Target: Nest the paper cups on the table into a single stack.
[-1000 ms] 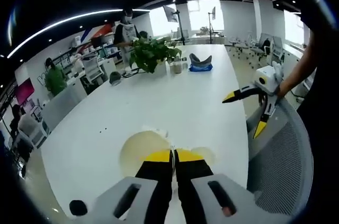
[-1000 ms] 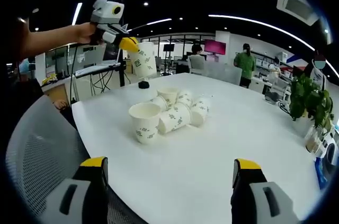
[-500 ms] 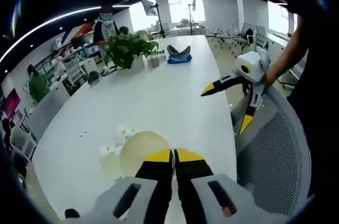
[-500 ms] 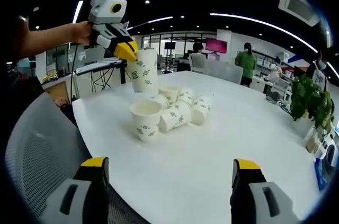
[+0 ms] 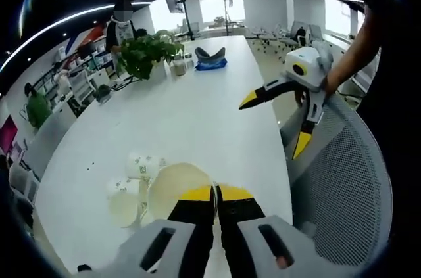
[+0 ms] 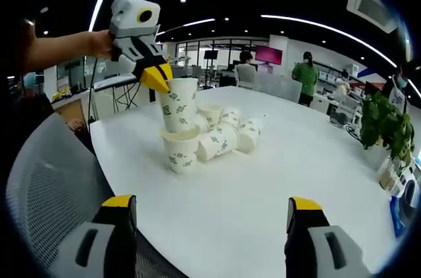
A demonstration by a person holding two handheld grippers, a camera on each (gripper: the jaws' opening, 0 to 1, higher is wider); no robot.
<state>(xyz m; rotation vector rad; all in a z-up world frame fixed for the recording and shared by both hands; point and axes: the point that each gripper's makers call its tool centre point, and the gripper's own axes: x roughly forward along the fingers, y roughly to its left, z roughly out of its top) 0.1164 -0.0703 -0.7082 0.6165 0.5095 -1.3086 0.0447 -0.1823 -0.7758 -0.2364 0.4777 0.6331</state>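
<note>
Above an upright cup [image 6: 179, 151], left gripper [image 6: 158, 79] jaws clench cup [image 6: 178, 104] mouth-up; right gripper [image 6: 209, 215] jaws released.

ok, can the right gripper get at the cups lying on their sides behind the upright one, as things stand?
Probably yes. The right gripper is open and holds nothing, and bare table lies between it and the lying cups. The left gripper with its held cup stands over the upright cup, crowding that side.

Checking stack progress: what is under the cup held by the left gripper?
An upright paper cup sits directly beneath the held cup, whose base enters it. Its inside is hidden.
</note>
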